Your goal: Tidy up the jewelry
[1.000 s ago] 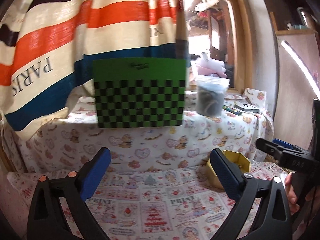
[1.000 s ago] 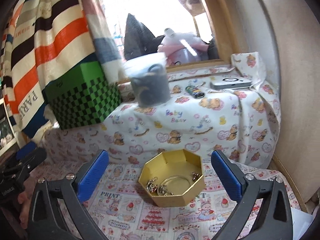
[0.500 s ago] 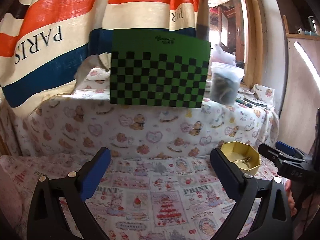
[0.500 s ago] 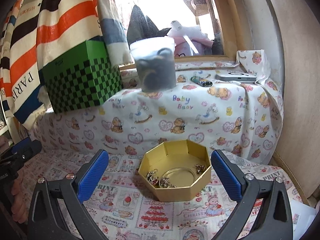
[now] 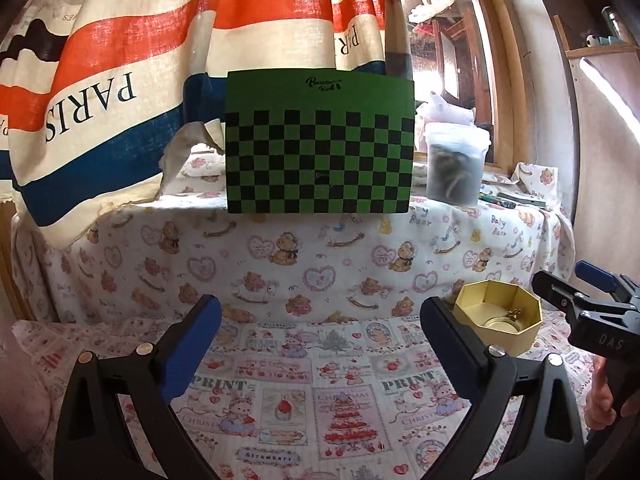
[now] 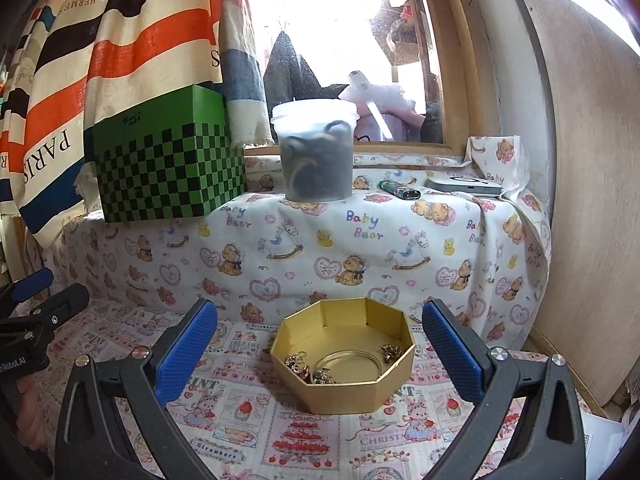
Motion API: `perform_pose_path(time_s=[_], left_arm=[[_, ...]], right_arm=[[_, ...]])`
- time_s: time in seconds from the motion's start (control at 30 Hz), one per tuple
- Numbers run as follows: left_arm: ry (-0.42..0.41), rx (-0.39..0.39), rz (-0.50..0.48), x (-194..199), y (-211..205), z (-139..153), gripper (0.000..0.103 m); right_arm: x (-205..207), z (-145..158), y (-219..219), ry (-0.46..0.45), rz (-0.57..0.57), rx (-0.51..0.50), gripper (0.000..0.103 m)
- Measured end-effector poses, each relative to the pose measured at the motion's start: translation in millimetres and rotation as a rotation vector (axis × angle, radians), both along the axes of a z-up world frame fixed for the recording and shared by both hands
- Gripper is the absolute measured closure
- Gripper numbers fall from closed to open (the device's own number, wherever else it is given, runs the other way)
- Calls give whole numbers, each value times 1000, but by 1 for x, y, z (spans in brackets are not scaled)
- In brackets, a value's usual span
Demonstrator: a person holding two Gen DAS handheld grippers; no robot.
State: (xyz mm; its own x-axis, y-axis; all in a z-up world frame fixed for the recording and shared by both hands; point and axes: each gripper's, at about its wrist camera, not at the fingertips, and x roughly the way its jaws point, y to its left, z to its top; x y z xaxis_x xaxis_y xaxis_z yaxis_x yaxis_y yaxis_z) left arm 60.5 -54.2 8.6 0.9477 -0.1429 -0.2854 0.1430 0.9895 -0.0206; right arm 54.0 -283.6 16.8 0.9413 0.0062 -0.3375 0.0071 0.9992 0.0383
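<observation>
A gold octagonal box [image 6: 344, 376] sits on the printed cloth, straight ahead of my right gripper [image 6: 320, 340], which is open and empty. Inside the box lie small jewelry pieces [image 6: 298, 364], another piece at the right [image 6: 390, 350] and a round ring shape [image 6: 346, 364]. In the left wrist view the box [image 5: 498, 316] is low at the right, past the right finger. My left gripper [image 5: 320, 336] is open and empty, facing the green checkered box [image 5: 318, 160] on the raised ledge. The right gripper's body shows at the right edge [image 5: 588, 312].
A raised ledge draped in bear-print cloth [image 6: 360, 240] holds the green checkered box [image 6: 168, 160], a lidded plastic tub [image 6: 316, 152], a lighter [image 6: 402, 190] and a flat grey device [image 6: 464, 186]. A striped curtain [image 5: 120, 80] hangs behind. A wooden wall [image 6: 592, 200] stands at right.
Both grippers have drawn back and dipped a little; the checkered box and gold box sit more central. Both stay open and empty.
</observation>
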Motion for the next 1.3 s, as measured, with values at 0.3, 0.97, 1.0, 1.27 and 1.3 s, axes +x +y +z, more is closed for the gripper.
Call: perform_pose_path(time_s=[0.3, 0.97, 1.0, 1.27, 1.3], left_arm=[[6, 34, 20, 4, -7, -1, 1], [15, 39, 31, 2, -6, -2, 0], [16, 37, 31, 2, -6, -2, 0], [15, 36, 40, 1, -5, -2, 0], [15, 35, 41, 1, -5, -2, 0]], right_arm=[[-1, 0, 8, -5, -3, -48, 0], [1, -1, 11, 6, 9, -56, 0], [1, -1, 12, 6, 11, -59, 0], [0, -1, 14, 6, 14, -62, 0], [0, -1, 14, 5, 14, -62, 0]])
